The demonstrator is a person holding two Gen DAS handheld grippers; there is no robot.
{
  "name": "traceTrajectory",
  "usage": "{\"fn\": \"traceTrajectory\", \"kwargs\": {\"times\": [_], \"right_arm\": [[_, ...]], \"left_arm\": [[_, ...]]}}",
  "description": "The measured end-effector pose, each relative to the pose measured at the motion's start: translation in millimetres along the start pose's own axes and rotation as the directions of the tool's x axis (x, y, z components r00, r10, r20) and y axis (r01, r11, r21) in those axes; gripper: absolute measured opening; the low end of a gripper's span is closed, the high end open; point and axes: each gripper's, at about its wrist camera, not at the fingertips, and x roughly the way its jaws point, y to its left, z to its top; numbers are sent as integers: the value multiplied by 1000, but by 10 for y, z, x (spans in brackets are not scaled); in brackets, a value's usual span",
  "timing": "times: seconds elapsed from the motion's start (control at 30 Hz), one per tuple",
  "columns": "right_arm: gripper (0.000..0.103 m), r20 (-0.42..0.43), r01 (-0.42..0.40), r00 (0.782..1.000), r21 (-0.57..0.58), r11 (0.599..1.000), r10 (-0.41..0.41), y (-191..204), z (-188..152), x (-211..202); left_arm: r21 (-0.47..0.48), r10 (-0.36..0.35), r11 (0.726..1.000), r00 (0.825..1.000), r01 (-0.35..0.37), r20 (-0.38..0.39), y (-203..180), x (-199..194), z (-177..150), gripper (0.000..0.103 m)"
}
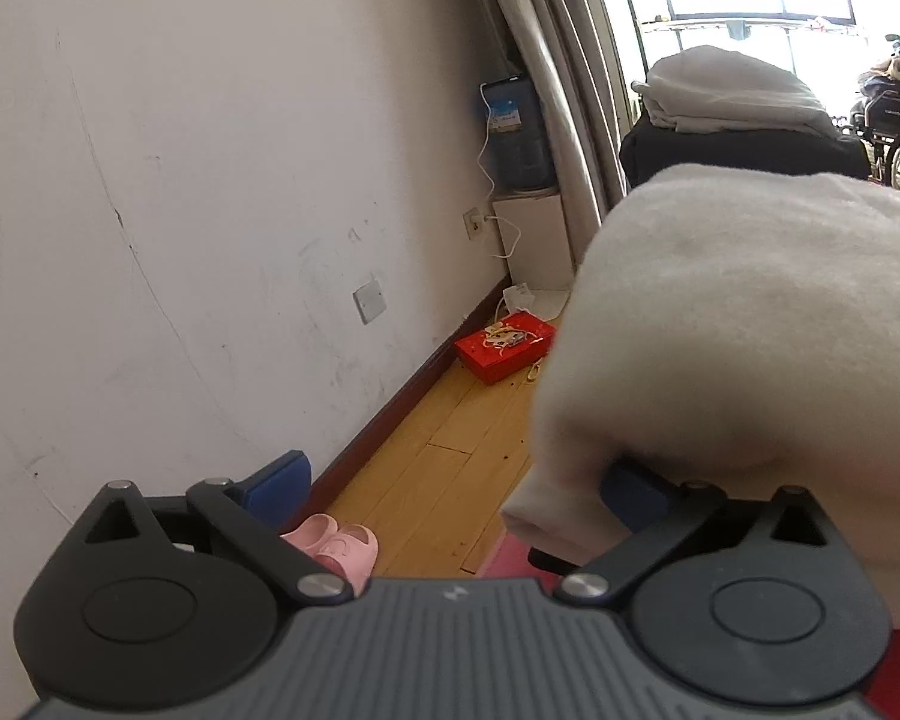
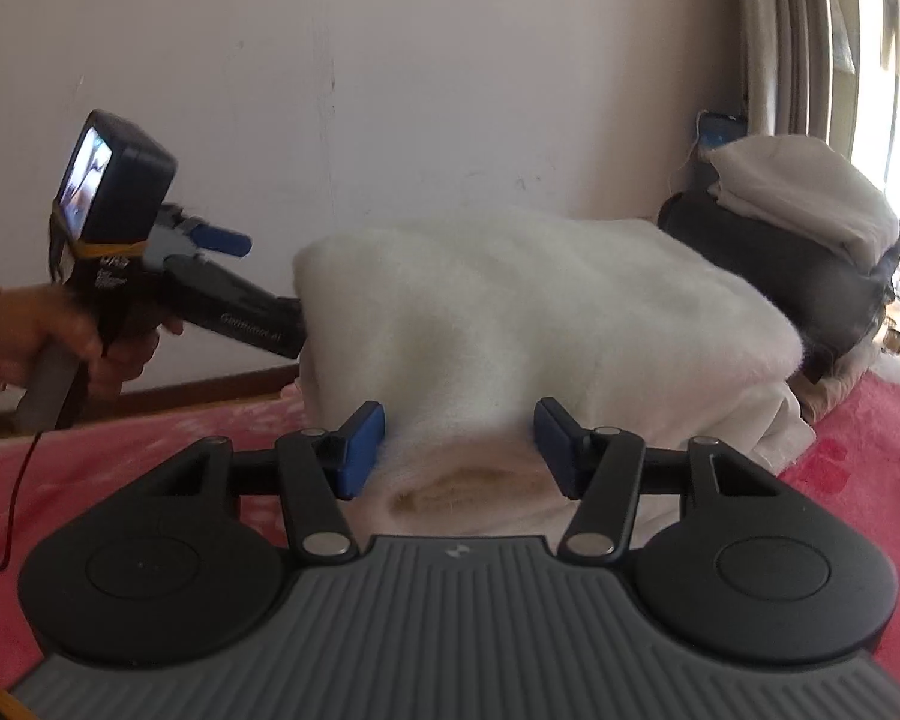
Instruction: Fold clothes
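Observation:
A white fluffy garment [image 2: 540, 312] lies humped on the pink bed cover [image 2: 120, 450]. My right gripper [image 2: 459, 450] is at its near edge, its blue pads [image 2: 363, 450] half apart with a fold of the cloth between them; no squeeze on the cloth is visible. My left gripper [image 1: 456, 486] stands wide open at the garment's [image 1: 750, 330] left end. Its right finger [image 1: 636, 492] is tucked under the cloth and its left finger is bare. In the right wrist view a hand holds the left gripper's body [image 2: 234, 312], whose front disappears into the cloth.
A stack of folded clothes [image 2: 810, 198], white on dark, sits behind the garment. On the wooden floor by the wall lie a red box [image 1: 504, 345] and pink slippers [image 1: 336, 540]. A blue water bottle [image 1: 519, 132] stands by the curtain, and a wheelchair [image 1: 894, 126] is at far right.

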Motion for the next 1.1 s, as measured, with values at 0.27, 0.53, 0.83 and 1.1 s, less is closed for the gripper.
{"fn": "traceTrajectory", "kwargs": {"times": [0.27, 0.53, 0.83, 1.1], "right_arm": [[54, 35, -6, 999, 14, 1000, 5, 52, -109, -115], [46, 131, 31, 990, 160, 987, -53, -659, 147, -554], [40, 76, 106, 987, 335, 936, -139, -1431, 348, 263], [37, 138, 64, 981, 420, 905, -133, -1644, 332, 132]], "left_arm": [[-63, 1, 998, 996, -7, -89, 132, -134, 47, 97], [-60, 79, 996, 991, -72, 106, -54, -672, 418, 101], [24, -62, 998, 990, 59, 130, -732, -265, 560, 103], [-103, -118, 987, 989, 127, 90, -509, -185, 519, 103]]}}
